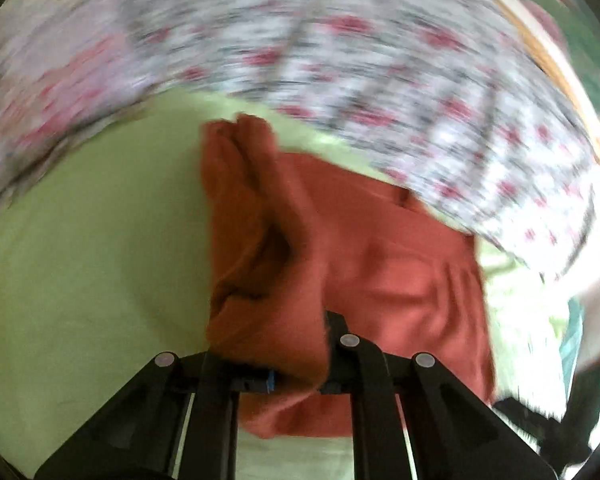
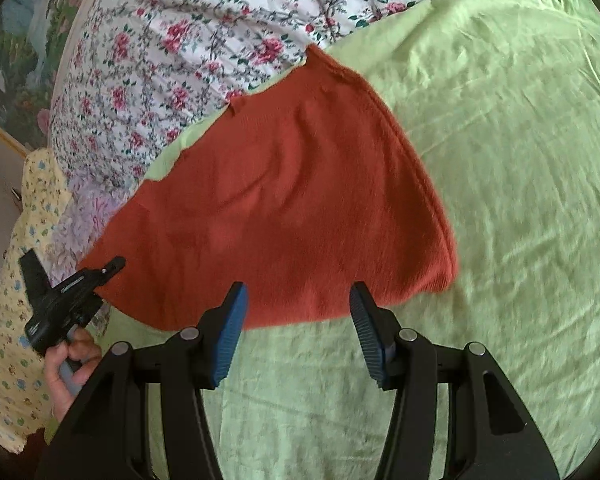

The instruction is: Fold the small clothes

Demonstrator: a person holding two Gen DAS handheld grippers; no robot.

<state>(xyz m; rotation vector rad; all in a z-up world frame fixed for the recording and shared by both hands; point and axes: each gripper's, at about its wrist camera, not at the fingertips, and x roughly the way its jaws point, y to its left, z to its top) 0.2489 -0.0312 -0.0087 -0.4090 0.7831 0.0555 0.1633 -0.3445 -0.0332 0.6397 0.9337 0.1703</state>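
A rust-red knitted garment (image 2: 276, 200) lies spread on a light green sheet (image 2: 500, 200). In the right wrist view my right gripper (image 2: 298, 300) hovers open over the garment's near edge, with nothing between its blue pads (image 2: 230, 340). My left gripper (image 2: 112, 266) is at the garment's left corner, held by a person's hand (image 2: 72, 360). In the blurred left wrist view the left gripper (image 1: 300, 360) is shut on a fold of the red garment (image 1: 400, 272), which bunches up from its jaws and hides the fingertips.
A floral quilt (image 2: 180, 40) borders the green sheet at the back and left. A yellow patterned cloth (image 2: 16, 280) lies at the far left. The green sheet stretches wide to the right of the garment.
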